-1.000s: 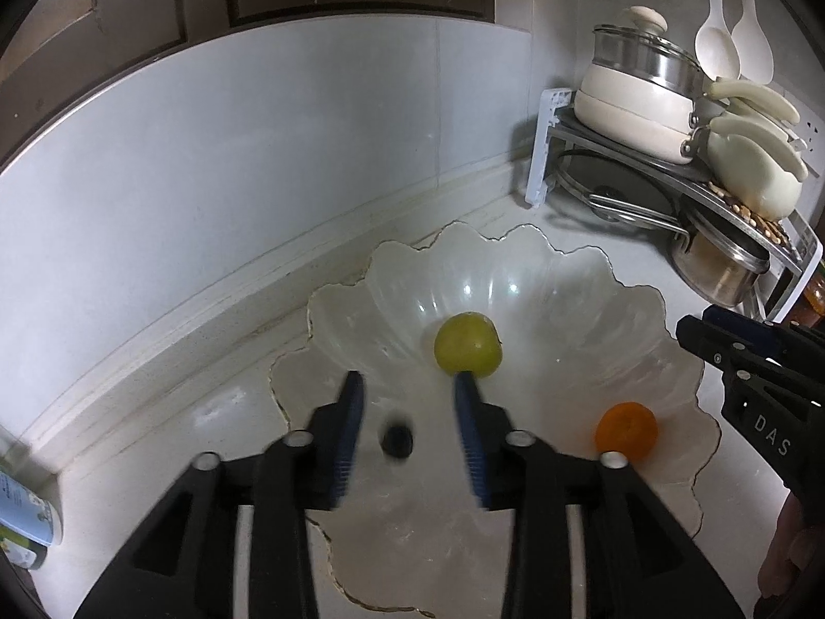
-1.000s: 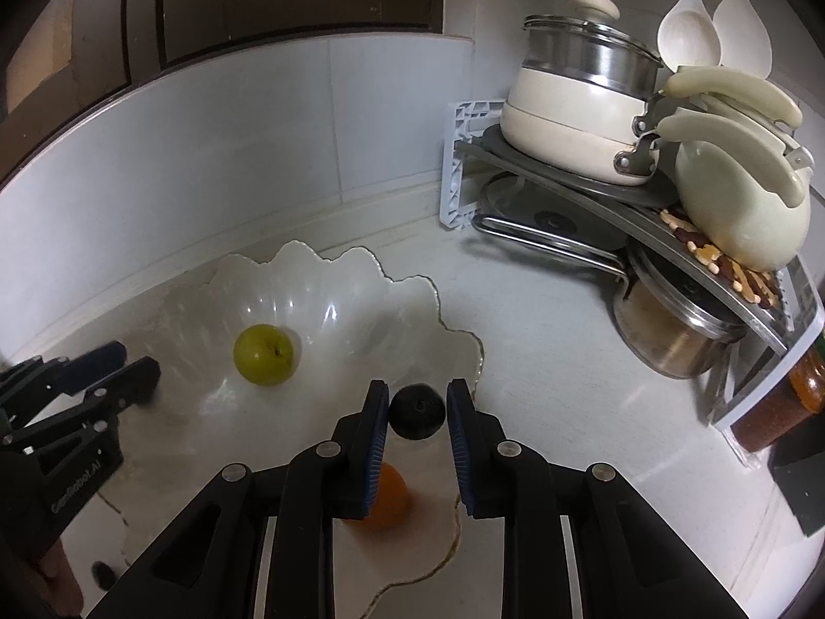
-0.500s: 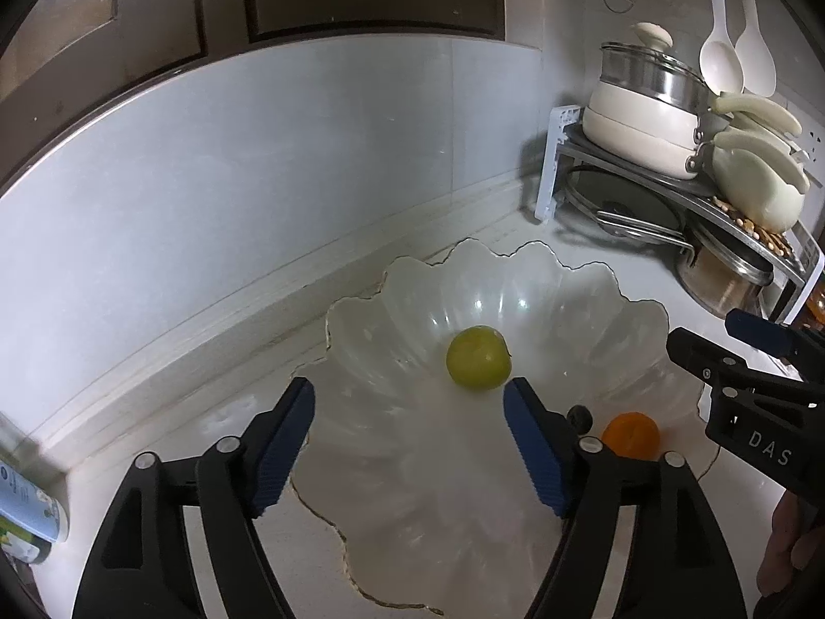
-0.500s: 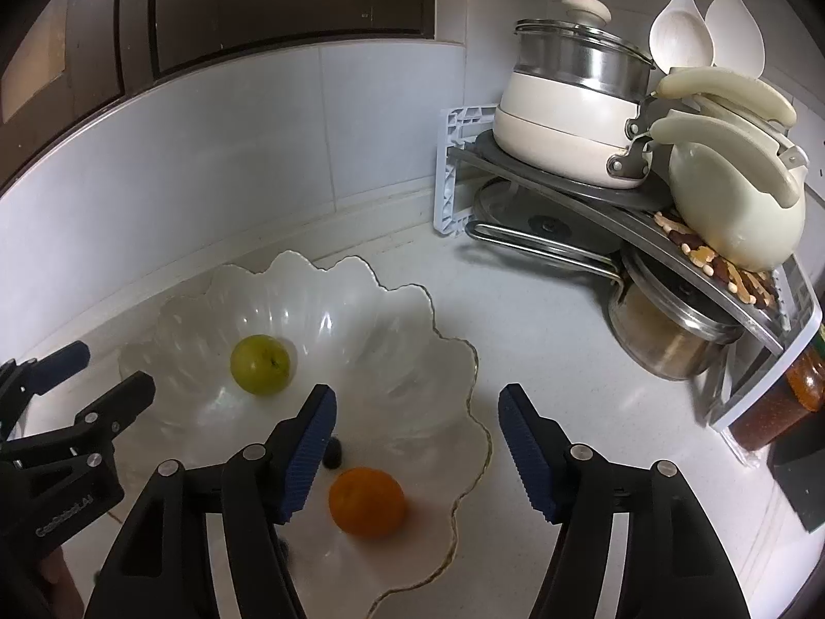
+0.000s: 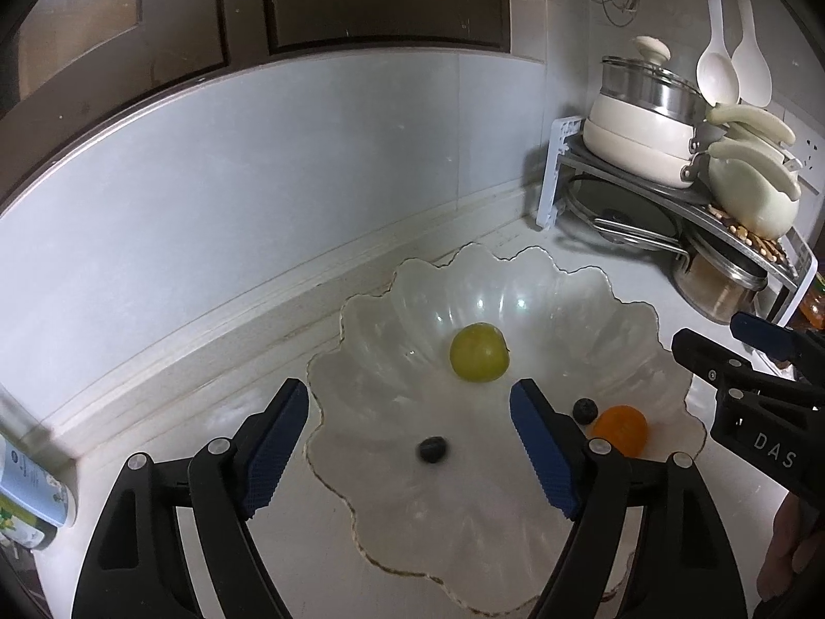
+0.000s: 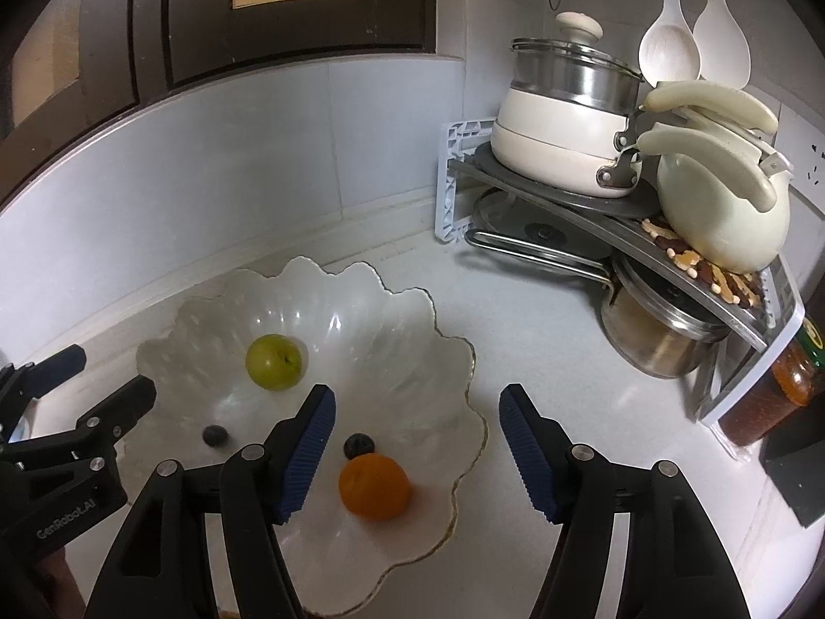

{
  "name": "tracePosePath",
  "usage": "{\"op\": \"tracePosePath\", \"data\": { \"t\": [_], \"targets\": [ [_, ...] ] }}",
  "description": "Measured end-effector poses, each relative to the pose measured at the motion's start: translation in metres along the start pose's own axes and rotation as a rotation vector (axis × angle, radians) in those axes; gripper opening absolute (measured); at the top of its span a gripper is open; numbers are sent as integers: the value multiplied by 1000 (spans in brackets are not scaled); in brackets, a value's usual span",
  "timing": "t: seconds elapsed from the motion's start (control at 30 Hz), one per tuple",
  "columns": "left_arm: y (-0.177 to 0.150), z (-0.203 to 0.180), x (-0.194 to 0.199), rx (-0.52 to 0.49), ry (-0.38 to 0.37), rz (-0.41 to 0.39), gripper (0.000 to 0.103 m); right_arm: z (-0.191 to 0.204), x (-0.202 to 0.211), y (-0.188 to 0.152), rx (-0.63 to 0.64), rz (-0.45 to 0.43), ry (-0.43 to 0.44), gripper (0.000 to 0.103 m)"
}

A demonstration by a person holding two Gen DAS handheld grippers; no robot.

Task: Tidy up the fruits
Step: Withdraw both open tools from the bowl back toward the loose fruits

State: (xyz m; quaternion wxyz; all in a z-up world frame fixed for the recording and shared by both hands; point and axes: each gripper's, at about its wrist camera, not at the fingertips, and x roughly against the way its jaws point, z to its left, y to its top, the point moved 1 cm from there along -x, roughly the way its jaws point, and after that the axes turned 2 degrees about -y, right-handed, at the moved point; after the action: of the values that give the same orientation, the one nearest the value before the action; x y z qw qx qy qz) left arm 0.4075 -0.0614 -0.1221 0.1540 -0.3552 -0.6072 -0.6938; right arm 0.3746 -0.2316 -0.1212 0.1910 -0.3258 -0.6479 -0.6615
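"DAS" on right hand-held gripper (image 5: 722, 356), "GenRobot.AI" on left hand-held gripper (image 6: 87, 387)

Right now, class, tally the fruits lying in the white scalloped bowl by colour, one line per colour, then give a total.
Green fruit: 1
Orange fruit: 1
Small dark berries: 2, one at, one at
Total in the bowl: 4

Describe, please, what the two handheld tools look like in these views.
Both are matte black plastic. The left tool and right tool each have two angular fingers with silver screws and ribbed blue pads. White lettering marks their sides: "GenRobot.AI" on the left, "DAS" on the right.
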Motion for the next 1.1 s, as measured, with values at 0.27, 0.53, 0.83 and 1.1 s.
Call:
{"op": "tracePosePath", "data": {
  "t": [0.27,0.53,0.83,1.1],
  "targets": [
    [-8,0,18,3,2,-13,81,2,18,-6,2,-16,8,67],
    [-12,-2,36,2,10,-23,81,0,34,-12,-1,-31,12,67],
    [-23,-2,60,9,31,-39,81,0,55,-23,5,-47,29,67],
    [-38,-1,80,15,52,-43,81,1,70,-36,12,-54,47,67]
  ]
}}
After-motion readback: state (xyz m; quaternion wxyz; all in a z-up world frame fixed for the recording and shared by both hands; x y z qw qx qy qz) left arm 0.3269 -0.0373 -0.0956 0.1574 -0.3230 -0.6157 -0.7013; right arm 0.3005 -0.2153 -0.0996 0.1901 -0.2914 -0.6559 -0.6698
